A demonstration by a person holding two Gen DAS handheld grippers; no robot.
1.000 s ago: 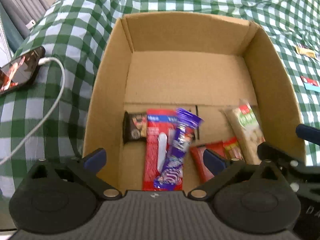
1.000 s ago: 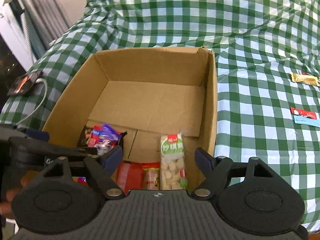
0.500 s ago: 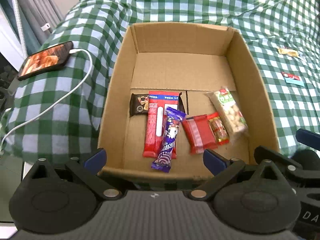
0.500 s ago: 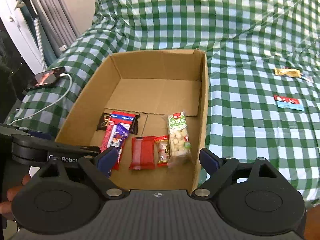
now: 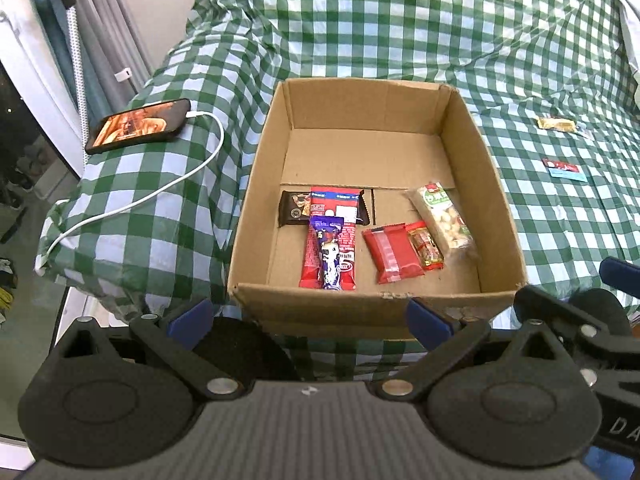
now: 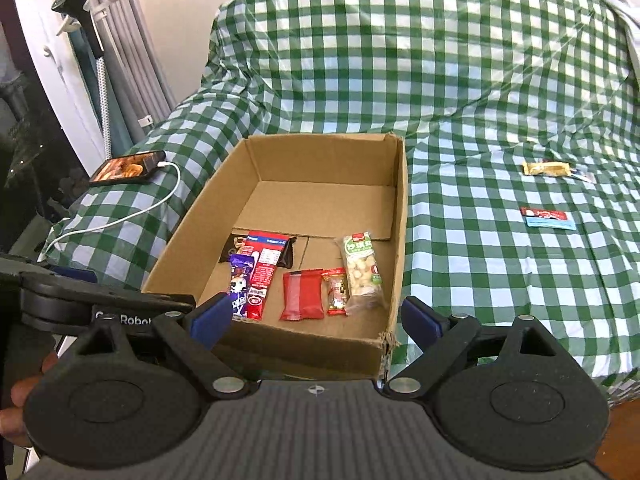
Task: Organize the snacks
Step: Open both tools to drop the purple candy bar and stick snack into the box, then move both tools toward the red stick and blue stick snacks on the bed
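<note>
An open cardboard box (image 5: 468, 152) (image 6: 400, 200) sits on a green checked cloth. Inside it lie several snacks: a purple bar (image 5: 328, 256) (image 6: 239, 284) on a long red pack (image 5: 334, 216), a dark pack (image 5: 292, 210), a red pouch (image 5: 392, 254) (image 6: 302, 294), a small red candy (image 5: 425, 246) and a nut pack (image 5: 442, 216) (image 6: 362, 268). My left gripper (image 5: 308, 316) is open and empty, in front of the box's near wall. My right gripper (image 6: 314, 320) is open and empty, near the box's front right corner.
Two snacks lie on the cloth right of the box: a gold bar (image 5: 556, 124) (image 6: 546, 169) and a red and blue packet (image 5: 564, 168) (image 6: 546, 216). A phone (image 5: 140, 130) (image 6: 128, 168) with a white cable (image 5: 160, 196) lies left of the box. Curtains stand at far left.
Both grippers have pulled back and up from the box. The purple bar has settled flat on the long red pack. More of the cloth and the room shows.
</note>
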